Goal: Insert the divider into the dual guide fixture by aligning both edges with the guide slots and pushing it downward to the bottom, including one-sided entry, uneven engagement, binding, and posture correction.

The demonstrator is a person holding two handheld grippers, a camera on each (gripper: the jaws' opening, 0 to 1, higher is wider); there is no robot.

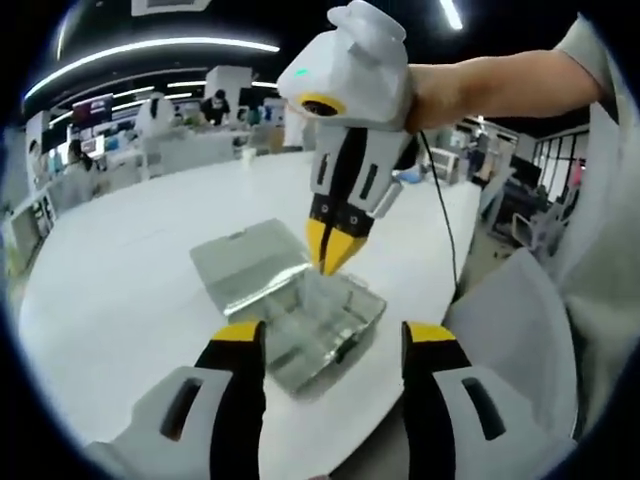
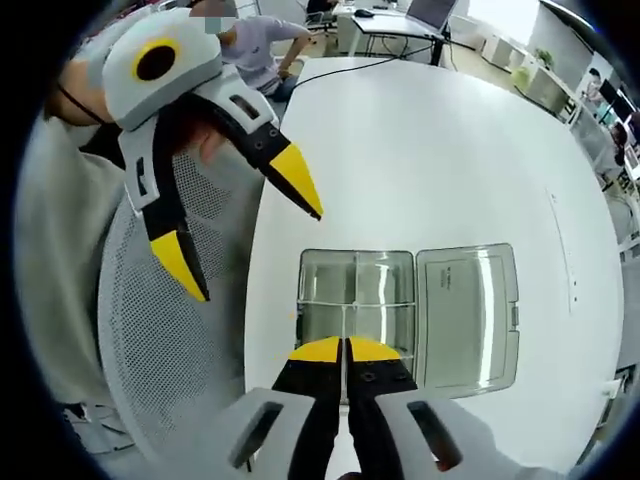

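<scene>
Divider (image 2: 345, 303): a thin clear strip, seemingly standing in the clear plastic box (image 2: 355, 300) between its compartments, tho it's see-through and I can't be sure from either view how deep it sits or whether both edges are in the slots.

Largest first: round white table (image 2: 420, 150), w/ the box near its edge on the person's side. Box is open, its hinged lid (image 2: 468, 315) laid flat beside the tray. Looks light, rigid, glossy, so probably slippery under hard jaws and apt to skate on the table if pushed off-centre. Divider likely stiff but thin; I'd take it by the top edge near the middle and press evenly, since a tilt would bind it.

Right gripper (image 2: 345, 347): yellow tips pressed together over the box's near wall; whether they pinch the divider's edge I can't tell. Left gripper (image 1: 333, 330): jaws wide apart, holding nothing, hovering on the near side of the box.

No brand, label or readable writing on box or divider.
</scene>
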